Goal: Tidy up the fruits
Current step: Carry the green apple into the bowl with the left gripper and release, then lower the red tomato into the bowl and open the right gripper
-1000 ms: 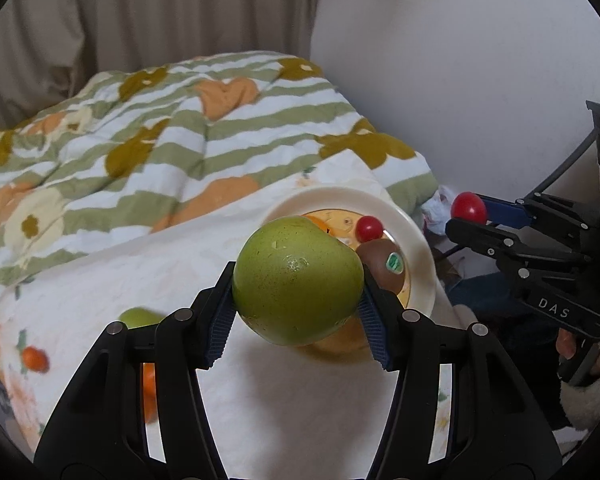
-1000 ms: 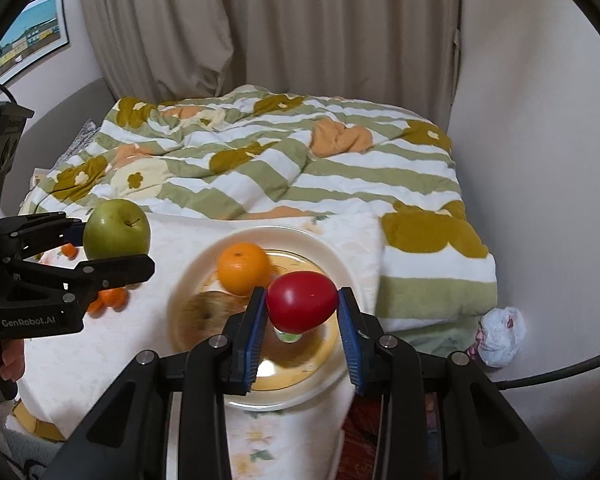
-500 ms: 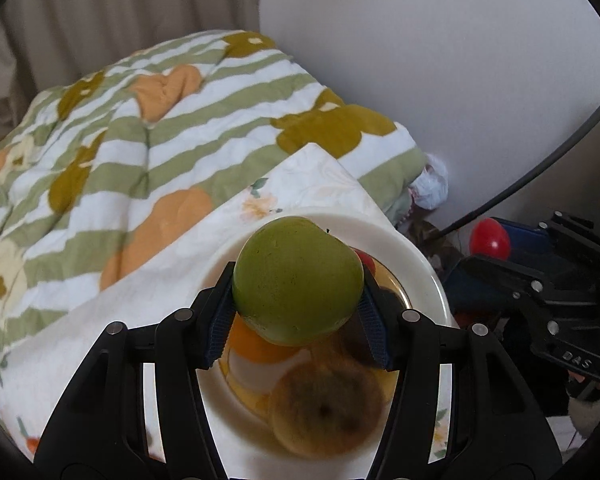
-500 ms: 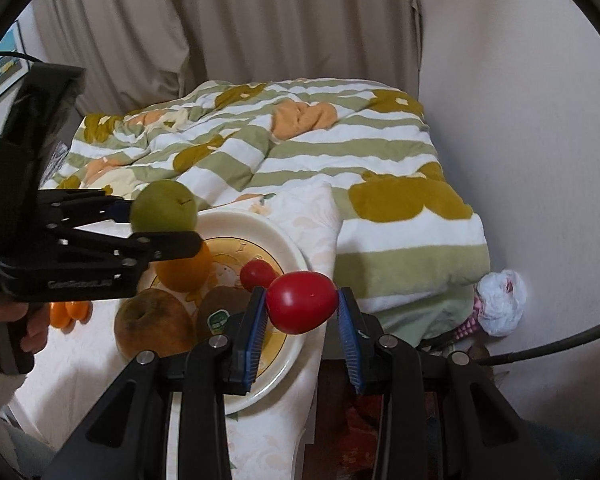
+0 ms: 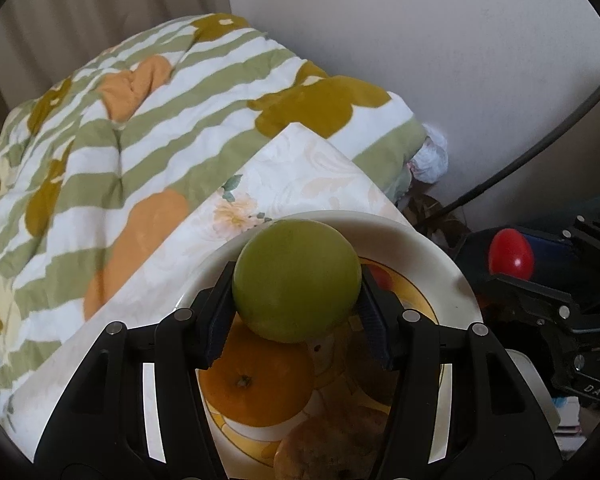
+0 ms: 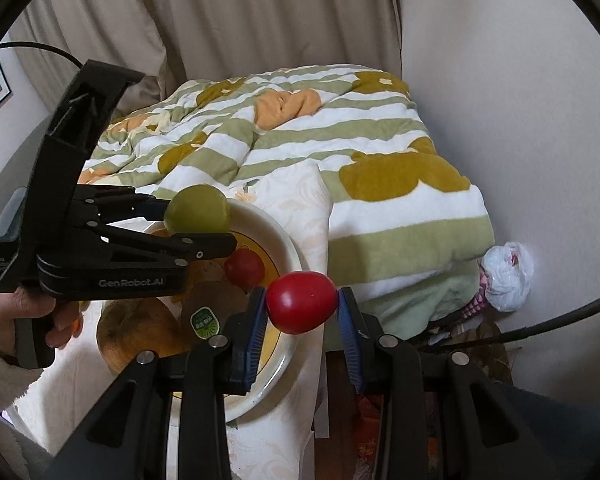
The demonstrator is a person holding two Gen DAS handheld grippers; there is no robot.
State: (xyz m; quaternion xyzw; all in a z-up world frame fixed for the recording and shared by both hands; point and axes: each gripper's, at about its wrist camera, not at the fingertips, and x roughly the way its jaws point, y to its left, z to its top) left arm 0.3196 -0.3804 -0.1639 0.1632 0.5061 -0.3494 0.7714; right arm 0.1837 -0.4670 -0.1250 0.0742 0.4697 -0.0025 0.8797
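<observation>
My left gripper (image 5: 296, 312) is shut on a green apple (image 5: 296, 280) and holds it just above the far part of a cream plate (image 5: 456, 280). The plate holds an orange (image 5: 256, 384), a brown pear (image 5: 332, 444), a small red tomato (image 6: 244, 267) and a stickered kiwi (image 6: 212, 308). My right gripper (image 6: 302, 320) is shut on a red tomato (image 6: 301, 302), held above the plate's (image 6: 284, 248) right rim. The left gripper (image 6: 198, 236) with the apple (image 6: 197, 209) also shows in the right wrist view.
The plate sits on a floral white cloth (image 5: 300, 168) over a low table beside a striped green quilt (image 5: 140, 120). A wall (image 6: 520, 100) stands to the right, with a white plastic bag (image 6: 506, 276) and clutter on the floor below. Curtains (image 6: 260, 12) hang behind.
My left gripper has carried the green apple rightward, from over the cloth to over the plate. My right gripper has drawn back to the plate's right rim with the tomato.
</observation>
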